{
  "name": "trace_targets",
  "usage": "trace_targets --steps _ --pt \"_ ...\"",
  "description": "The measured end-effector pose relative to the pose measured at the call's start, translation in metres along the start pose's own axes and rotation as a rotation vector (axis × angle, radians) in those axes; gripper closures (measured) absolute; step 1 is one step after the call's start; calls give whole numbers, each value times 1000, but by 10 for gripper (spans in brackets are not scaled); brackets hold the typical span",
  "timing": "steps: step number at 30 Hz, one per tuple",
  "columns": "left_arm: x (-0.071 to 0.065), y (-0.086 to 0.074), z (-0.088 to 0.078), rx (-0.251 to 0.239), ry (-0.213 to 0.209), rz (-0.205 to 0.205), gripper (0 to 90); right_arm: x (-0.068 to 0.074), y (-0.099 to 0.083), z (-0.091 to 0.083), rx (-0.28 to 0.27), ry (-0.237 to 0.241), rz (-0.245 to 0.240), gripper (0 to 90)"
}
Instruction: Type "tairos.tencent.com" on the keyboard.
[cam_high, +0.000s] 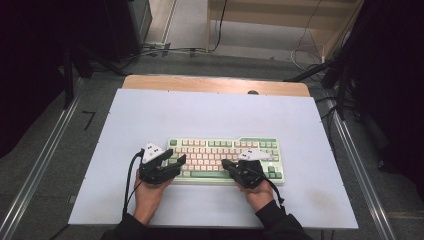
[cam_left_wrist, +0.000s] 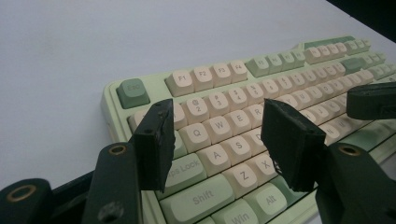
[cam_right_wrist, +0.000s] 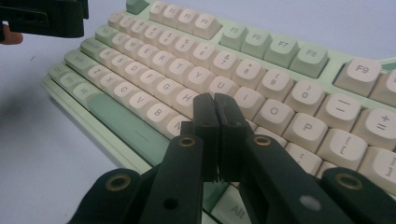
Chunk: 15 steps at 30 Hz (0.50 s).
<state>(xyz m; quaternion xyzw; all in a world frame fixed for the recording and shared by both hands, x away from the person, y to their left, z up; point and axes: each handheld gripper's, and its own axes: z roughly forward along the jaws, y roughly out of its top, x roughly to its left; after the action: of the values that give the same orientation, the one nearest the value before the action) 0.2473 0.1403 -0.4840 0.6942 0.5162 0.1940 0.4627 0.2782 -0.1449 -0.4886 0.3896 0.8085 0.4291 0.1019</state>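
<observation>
Left gripper (cam_left_wrist: 215, 140) fingers apart above the keyboard (cam_high: 225, 150) left edge keys. Right gripper (cam_right_wrist: 215, 135) fingers pressed together over middle keys, nothing between. Bare table (cam_high: 210, 112) all round.

Keyboard (cam_high: 225, 160) lower corners hidden under left gripper (cam_high: 175, 165) and right gripper (cam_high: 226, 164) in high view; key legends there too small to read. Keyboard's right end cut off by frame edge in both gripper views. Far keys blurred in left gripper view.
</observation>
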Motion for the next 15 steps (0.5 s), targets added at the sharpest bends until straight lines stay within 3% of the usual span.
trace_targets --steps 15 --pt "4 -4 -8 -7 24 -8 455 10 3 12 27 32 -39 873"
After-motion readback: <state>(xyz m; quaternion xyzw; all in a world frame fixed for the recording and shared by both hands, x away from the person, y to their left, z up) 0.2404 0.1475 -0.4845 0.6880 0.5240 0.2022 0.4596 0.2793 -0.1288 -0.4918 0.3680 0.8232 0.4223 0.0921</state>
